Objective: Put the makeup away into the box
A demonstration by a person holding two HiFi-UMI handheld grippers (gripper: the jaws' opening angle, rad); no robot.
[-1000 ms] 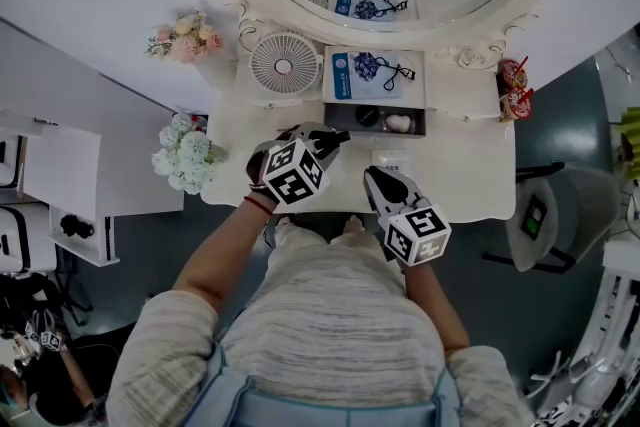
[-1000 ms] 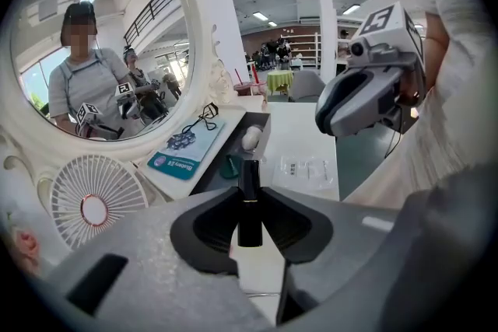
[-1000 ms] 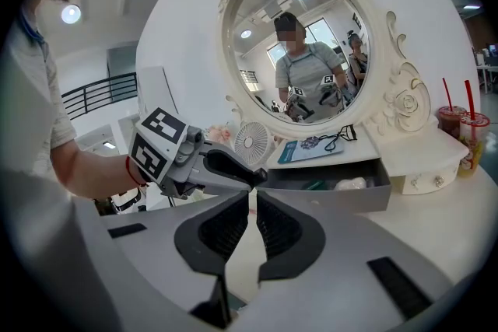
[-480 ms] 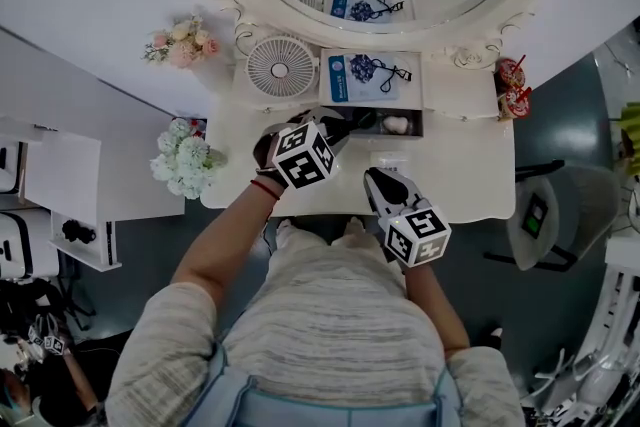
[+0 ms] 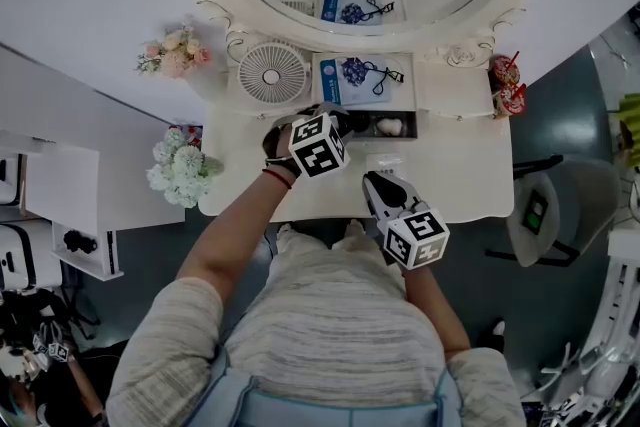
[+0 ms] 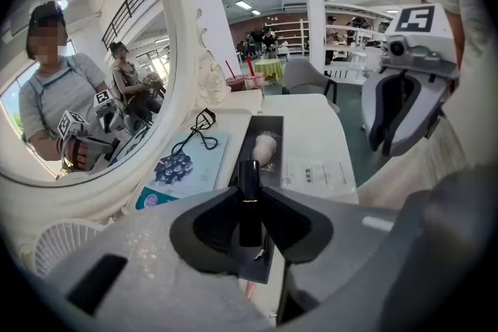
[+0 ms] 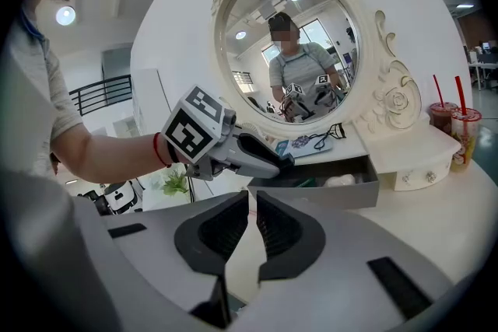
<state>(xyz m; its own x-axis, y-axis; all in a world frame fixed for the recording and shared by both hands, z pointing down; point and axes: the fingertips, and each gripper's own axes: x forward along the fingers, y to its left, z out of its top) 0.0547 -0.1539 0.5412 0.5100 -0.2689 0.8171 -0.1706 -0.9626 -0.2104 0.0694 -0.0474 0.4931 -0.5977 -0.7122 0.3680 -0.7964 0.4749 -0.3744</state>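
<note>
Black lipstick [image 6: 248, 198]; I'm gripping it in my left fingers [image 6: 214, 225], aiming at the box [image 6: 269, 125] for dropping; right fingers [image 7: 284, 229] are idling closed, empty.

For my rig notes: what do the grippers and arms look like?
The left gripper and right gripper have light grey bodies, black jaw pads, each topped by a white cube with black square markers. Short-sleeved pale striped top; red band on the left wrist.
</note>
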